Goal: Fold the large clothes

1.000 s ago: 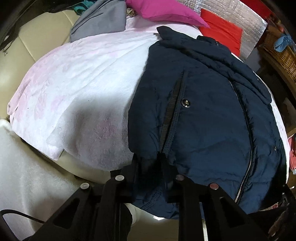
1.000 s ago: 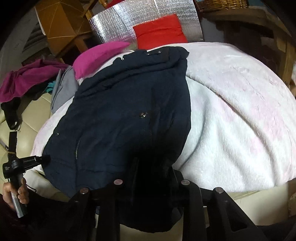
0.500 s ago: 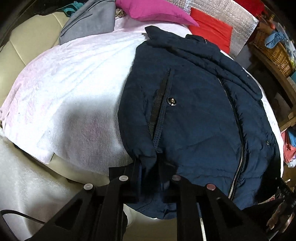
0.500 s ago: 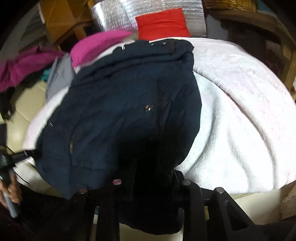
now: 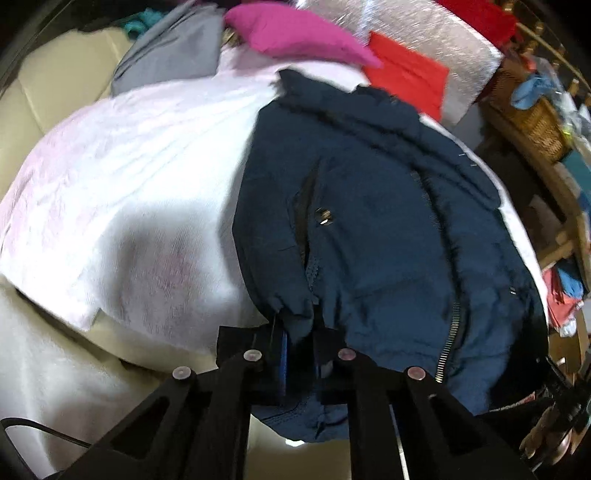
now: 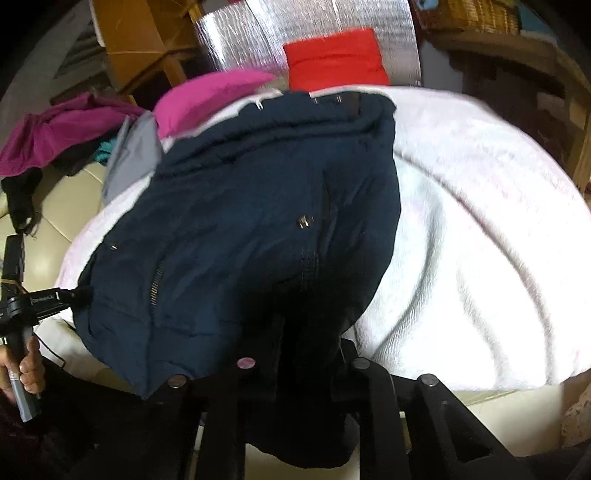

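A dark navy padded jacket (image 5: 376,236) lies front up on a white-pink blanket (image 5: 140,192), its zipper running down the right side and its collar at the far end. My left gripper (image 5: 299,343) is shut on the jacket's near hem at its left corner. In the right wrist view the same jacket (image 6: 258,229) fills the centre, and my right gripper (image 6: 306,343) is shut on its near hem at the right corner. The hem hangs over the blanket's front edge. The left gripper (image 6: 74,295) shows at the far left there.
A magenta cushion (image 5: 295,33), a grey garment (image 5: 173,55), a red cushion (image 5: 410,81) and a silver foil panel (image 5: 424,33) lie behind the jacket. A wicker basket (image 5: 532,114) stands at right. A beige sofa (image 5: 33,85) lies under the blanket. Purple clothes (image 6: 62,129) are piled at left.
Both grippers have moved forward and up with the hem still clamped, bunching the jacket's lower part toward its collar. Both views are blurred by motion.
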